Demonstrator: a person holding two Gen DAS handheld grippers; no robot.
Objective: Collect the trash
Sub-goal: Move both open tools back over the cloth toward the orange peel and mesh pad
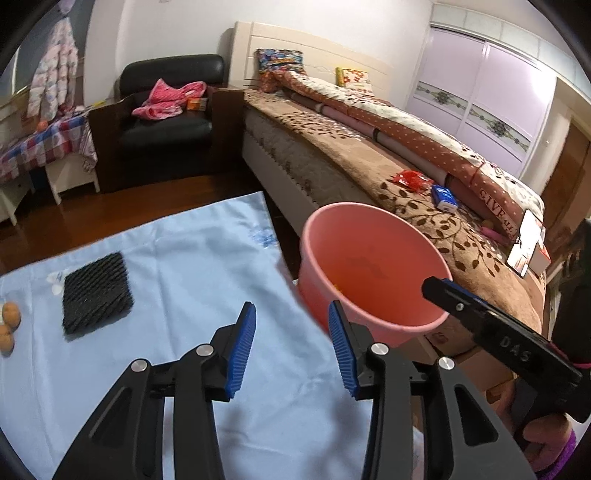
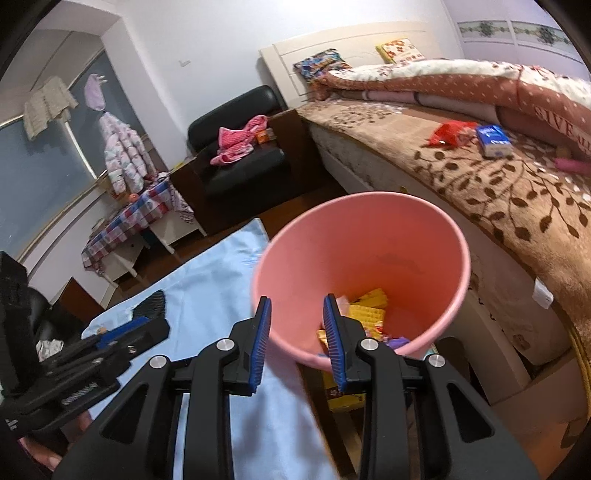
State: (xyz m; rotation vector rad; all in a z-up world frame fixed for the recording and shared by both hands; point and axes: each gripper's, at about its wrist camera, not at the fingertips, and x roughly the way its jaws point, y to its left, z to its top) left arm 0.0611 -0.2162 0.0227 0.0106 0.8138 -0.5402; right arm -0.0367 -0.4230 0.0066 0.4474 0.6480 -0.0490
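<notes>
Both grippers stand open and empty: left gripper [image 1: 291,325] over the blue cloth [image 1: 184,258], right gripper [image 2: 297,321] at the pink bucket's [image 2: 458,236] rim (yellow wrappers [image 2: 369,314] lie inside, beside the bed [image 2: 517,192])

A bed [image 1: 369,162] is set against the white wall [image 1: 177,29], with a black armchair [image 1: 166,107] beside its headboard; a lilac wardrobe [image 1: 491,88] is seen beyond, above dark wooden floor [image 1: 74,210].

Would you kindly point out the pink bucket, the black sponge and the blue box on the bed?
pink bucket [image 2: 369,236]: right wrist view, inner back wall.
black sponge [image 1: 96,291]: left wrist view, top face.
blue box [image 2: 493,139]: right wrist view, top face.
</notes>
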